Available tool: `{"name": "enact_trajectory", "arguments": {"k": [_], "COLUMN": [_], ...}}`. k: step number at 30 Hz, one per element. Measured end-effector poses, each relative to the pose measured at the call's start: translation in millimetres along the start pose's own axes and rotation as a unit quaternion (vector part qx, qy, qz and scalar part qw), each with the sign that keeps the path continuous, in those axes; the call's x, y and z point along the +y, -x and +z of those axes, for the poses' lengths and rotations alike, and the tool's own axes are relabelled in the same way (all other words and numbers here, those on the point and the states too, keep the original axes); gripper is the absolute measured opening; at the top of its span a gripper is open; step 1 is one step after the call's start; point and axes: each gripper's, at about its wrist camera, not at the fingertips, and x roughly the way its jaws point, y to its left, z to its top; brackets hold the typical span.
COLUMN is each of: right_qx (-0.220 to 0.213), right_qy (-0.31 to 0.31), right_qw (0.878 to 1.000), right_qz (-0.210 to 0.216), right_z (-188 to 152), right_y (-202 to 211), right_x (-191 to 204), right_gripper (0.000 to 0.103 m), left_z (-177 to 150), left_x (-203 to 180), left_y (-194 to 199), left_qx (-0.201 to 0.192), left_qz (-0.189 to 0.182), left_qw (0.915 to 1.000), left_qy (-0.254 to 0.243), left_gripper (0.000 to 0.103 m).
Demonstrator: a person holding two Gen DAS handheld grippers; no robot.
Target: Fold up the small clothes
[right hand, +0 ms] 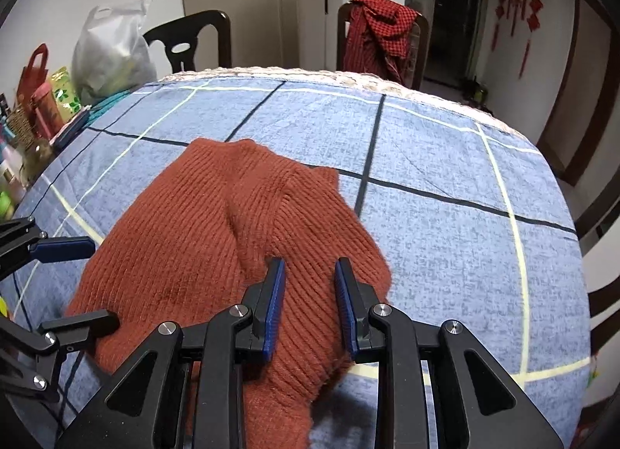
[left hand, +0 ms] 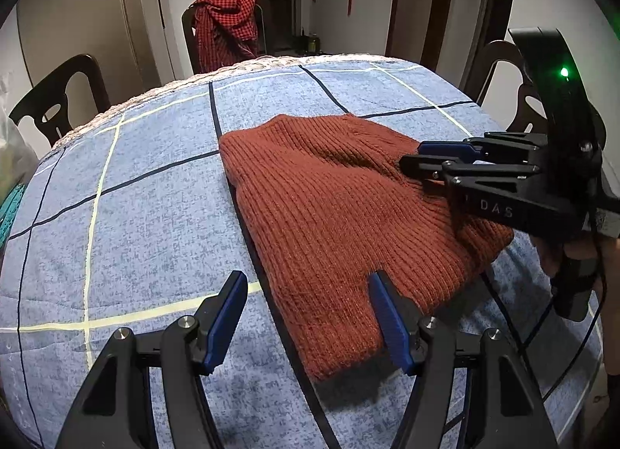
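Your left gripper (left hand: 308,317) stands wide open with nothing clamped: its right finger rests over the near edge of the rust-red ribbed knit garment (left hand: 341,216), its left finger over the bare blue checked tablecloth (left hand: 135,216), so the garment's left edge runs between the jaws. Your right gripper (right hand: 310,305) is partly open; a raised ridge of the knit lies between its pads, but the pads do not appear to press on it, so treat the garment as released. The garment lies directly ahead of and under both grippers, partly folded, with a lumpy crease running away from the right gripper and a loose tail hanging toward you below it. Risk one: the ribbed knit is springy, and the unpinned fold may relax open once you withdraw. Risk two: the loose fuzzy yarn may snag on the ridged pads, dragging the layer as you lift. Risk three: closing the left gripper from here may pinch the tablecloth together with the garment and pull the cloth into wrinkles. Risk four: the two grippers work close together over the same edge and may collide.
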Motion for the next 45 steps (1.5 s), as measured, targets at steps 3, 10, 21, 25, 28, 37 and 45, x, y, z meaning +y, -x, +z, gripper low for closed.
{"name": "enact_trajectory", "arguments": {"k": [3,10,21,25,28,37,45], "right_qx": [-0.023,-0.017,0.004,-0.028,-0.007,-0.006,0.019], "right_qy": [-0.018,-0.01,-0.027,-0.029,-0.015,-0.099,-0.209], "right_qw": [1.0,1.0,1.0,0.999,1.0,0.995,0.968], "right_qz": [0.001,-0.017,-0.01,0.0,0.002,0.033,0.137], "right_z": [7.8,17.7,9.4,18.7,18.7,6.4,-28.8], "right_y": [12.7,-0.5,-18.8,-4.1,-13.2,10.5,26.0], "right_x": [-4.6,-0.6,-8.2,-6.1,1.4,-30.2,-62.2], "right_gripper": [0.027,0.027,0.027,0.027,0.027,0.028,0.064], "left_z": [6.7,42.6,46.0,47.2,43.6,41.0,30.2], "left_x": [4.7,21.3,39.1,38.9,41.5,52.2,62.2], "left_y": [3.8,-1.4,-46.0,-42.8,-44.0,-26.5,-25.7], "left_qx": [-0.005,-0.026,0.009,0.01,0.012,0.009,0.046], "left_qz": [-0.008,-0.009,0.018,0.026,0.02,-0.02,-0.117], "left_qw": [0.9999,0.9986,0.9968,0.997,0.9966,0.9949,0.979], "left_qy": [0.005,0.045,0.077,0.072,0.079,0.099,0.161], "left_gripper": [0.068,0.068,0.07,0.07,0.07,0.069,0.07]}}
